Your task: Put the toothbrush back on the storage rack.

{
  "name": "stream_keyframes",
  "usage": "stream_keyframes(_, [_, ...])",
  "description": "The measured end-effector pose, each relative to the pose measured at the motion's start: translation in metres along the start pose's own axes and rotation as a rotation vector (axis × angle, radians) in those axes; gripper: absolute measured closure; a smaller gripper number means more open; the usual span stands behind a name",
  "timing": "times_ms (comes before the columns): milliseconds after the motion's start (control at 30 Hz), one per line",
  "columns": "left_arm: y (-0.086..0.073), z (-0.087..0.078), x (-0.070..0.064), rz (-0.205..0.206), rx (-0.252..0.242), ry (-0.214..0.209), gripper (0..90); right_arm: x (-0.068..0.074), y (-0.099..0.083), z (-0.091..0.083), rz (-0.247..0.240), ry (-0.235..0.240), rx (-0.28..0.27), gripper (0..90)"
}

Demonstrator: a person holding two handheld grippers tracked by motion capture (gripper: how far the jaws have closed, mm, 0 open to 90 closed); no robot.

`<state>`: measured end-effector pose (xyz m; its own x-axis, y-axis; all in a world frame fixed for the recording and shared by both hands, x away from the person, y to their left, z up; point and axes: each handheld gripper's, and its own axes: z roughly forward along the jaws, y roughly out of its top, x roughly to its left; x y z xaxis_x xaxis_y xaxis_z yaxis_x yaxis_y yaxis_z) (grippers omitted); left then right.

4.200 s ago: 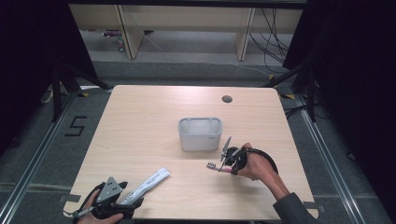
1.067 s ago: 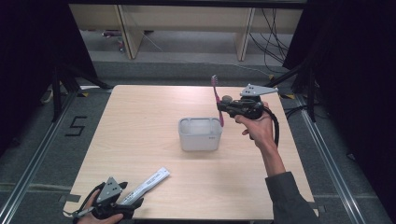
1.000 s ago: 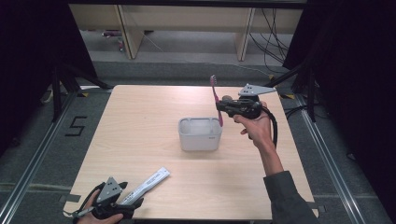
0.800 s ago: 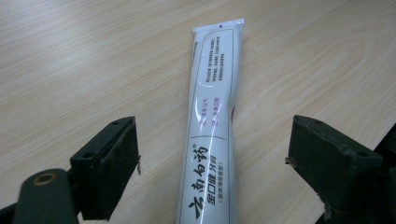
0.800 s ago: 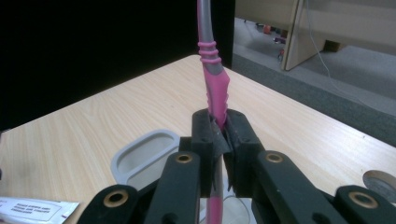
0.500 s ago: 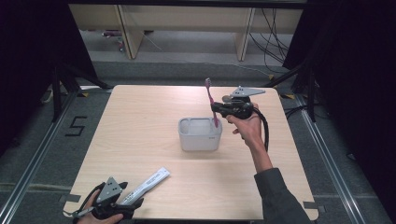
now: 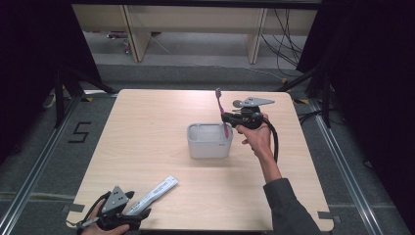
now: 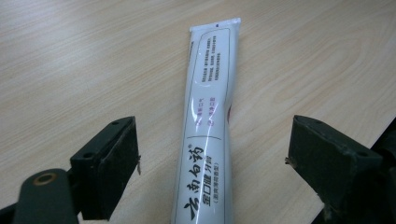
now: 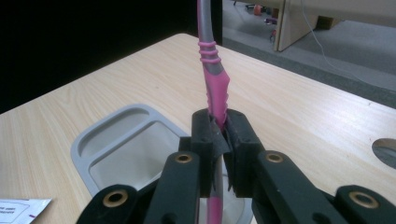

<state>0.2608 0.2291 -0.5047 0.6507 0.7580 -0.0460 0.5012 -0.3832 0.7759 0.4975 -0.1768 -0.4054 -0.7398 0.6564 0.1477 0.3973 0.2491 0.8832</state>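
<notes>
Wooden tabletop (image 7: 147,132), pale, carrying everything. Grey tub (image 7: 209,140) near centre, open side up, with a shallow ledge at one end in the right gripper view (image 9: 116,128). White toothpaste tube (image 7: 155,192) flat near the front left corner, long axis slanting from that corner toward the centre. Pink-and-grey toothbrush (image 7: 221,111) held near upright above the tub's right end, long axis almost vertical, head up, handle end down inside the rim.

Right gripper (image 9: 220,135): jaws pressed together, pinching the toothbrush at the handle. Left gripper (image 8: 215,158): jaws spread wide, one either side of the tube, not touching it.

Step in hand, judged: placing the toothbrush in the tub. Next move: lower, tip toward the tub floor, then release. Risk: handle catching on the rim.
</notes>
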Motion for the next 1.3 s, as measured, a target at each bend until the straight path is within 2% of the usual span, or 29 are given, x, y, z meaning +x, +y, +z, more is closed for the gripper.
stream_keyframes(33, [0.0,0.0,0.0,0.002,0.0,-0.001,15.4,-0.002,-0.001,0.001,-0.022,-0.008,-0.005,83.5])
stream_keyframes(100, [0.0,0.001,-0.001,-0.008,-0.008,-0.002,15.4,-0.001,-0.001,0.002,-0.014,-0.009,-0.007,83.4])
stream_keyframes(133, [0.0,0.0,0.0,0.007,0.005,-0.001,15.4,-0.002,-0.001,0.002,-0.025,-0.018,-0.006,83.4])
stream_keyframes(167, [0.0,0.0,0.0,0.003,0.001,0.0,15.4,-0.001,-0.002,0.004,-0.005,-0.002,-0.01,83.4])
stream_keyframes(200, [0.0,0.0,0.0,0.002,0.0,-0.002,15.4,0.0,-0.003,0.004,0.015,-0.006,-0.001,83.4])
stream_keyframes(233, [0.0,0.0,0.0,0.002,0.0,-0.002,15.4,0.0,-0.003,0.004,0.015,-0.006,-0.001,83.4])
stream_keyframes(267, [0.0,0.001,-0.002,-0.018,-0.018,-0.003,15.4,-0.001,-0.004,0.005,0.0,-0.008,0.001,83.3])
stream_keyframes(300, [0.0,0.0,0.0,0.001,-0.001,-0.003,15.4,-0.001,-0.005,0.005,-0.005,-0.006,0.002,83.3])
stream_keyframes(367, [0.0,0.001,-0.002,-0.02,-0.018,-0.004,15.4,0.0,-0.006,0.005,0.005,-0.023,0.018,83.2])
stream_keyframes(400, [0.0,0.001,-0.002,-0.017,-0.017,-0.006,15.4,-0.002,-0.007,0.006,-0.009,-0.018,0.007,83.2])
stream_keyframes(467, [0.0,0.001,-0.002,-0.017,-0.015,-0.006,15.4,-0.001,-0.009,0.006,0.018,-0.013,0.012,83.0])
stream_keyframes(567, [0.0,0.002,-0.002,-0.018,-0.016,-0.007,15.4,-0.002,-0.013,0.007,0.031,-0.024,0.016,82.5])
stream_keyframes(600, [0.0,0.002,-0.002,-0.017,-0.014,-0.008,15.4,-0.004,-0.013,0.007,-0.002,-0.034,0.01,82.2])
stream_keyframes(633, [0.0,0.002,-0.002,-0.018,-0.013,-0.008,15.4,-0.003,-0.014,0.006,0.019,-0.038,0.018,82.1])
stream_keyframes(733, [0.0,0.001,-0.002,-0.014,-0.012,-0.009,15.4,-0.006,-0.015,0.007,-0.007,-0.03,0.011,81.7])
stream_keyframes(833, [0.0,0.001,-0.002,-0.017,-0.01,-0.011,15.4,-0.005,-0.015,0.006,0.005,-0.031,0.013,80.7])
stream_keyframes(867, [0.0,0.002,-0.002,-0.018,-0.011,-0.011,15.4,-0.004,-0.016,0.005,0.011,-0.043,0.019,80.7])
stream_keyframes(900, [0.0,0.001,-0.001,0.0,0.005,-0.009,15.4,-0.003,-0.016,0.006,0.013,-0.041,0.018,80.6])
stream_keyframes(967, [0.0,0.0,-0.001,0.004,0.008,-0.014,15.4,-0.004,-0.016,0.006,-0.007,-0.059,0.005,79.4])
stream_keyframes(1000, [0.0,0.0,-0.001,0.002,0.006,-0.012,15.4,-0.003,-0.016,0.006,0.012,-0.045,0.015,77.4])
stream_keyframes(1100, [0.0,0.0,-0.001,0.004,0.008,-0.014,15.4,-0.003,-0.016,0.004,0.0,-0.053,0.008,70.2])
stream_keyframes(1167, [0.0,0.0,-0.001,0.004,0.007,-0.014,15.4,-0.001,-0.016,0.0,0.026,-0.061,0.016,63.0])
stream_keyframes(1200, [0.0,0.0,-0.001,0.005,0.006,-0.013,15.4,-0.002,-0.016,-0.001,0.012,-0.063,0.007,57.2])
stream_keyframes(1233, [0.0,0.0,-0.001,0.006,0.003,-0.011,15.4,-0.001,-0.015,-0.002,0.014,-0.084,0.004,53.6])
stream_keyframes(1267, [0.0,0.0,-0.001,0.006,0.003,-0.011,15.4,-0.001,-0.015,-0.002,0.014,-0.084,0.004,53.6])
stream_keyframes(1300, [0.0,0.0,-0.001,0.002,0.01,-0.015,15.4,0.002,-0.016,-0.007,0.036,-0.068,0.008,47.2])
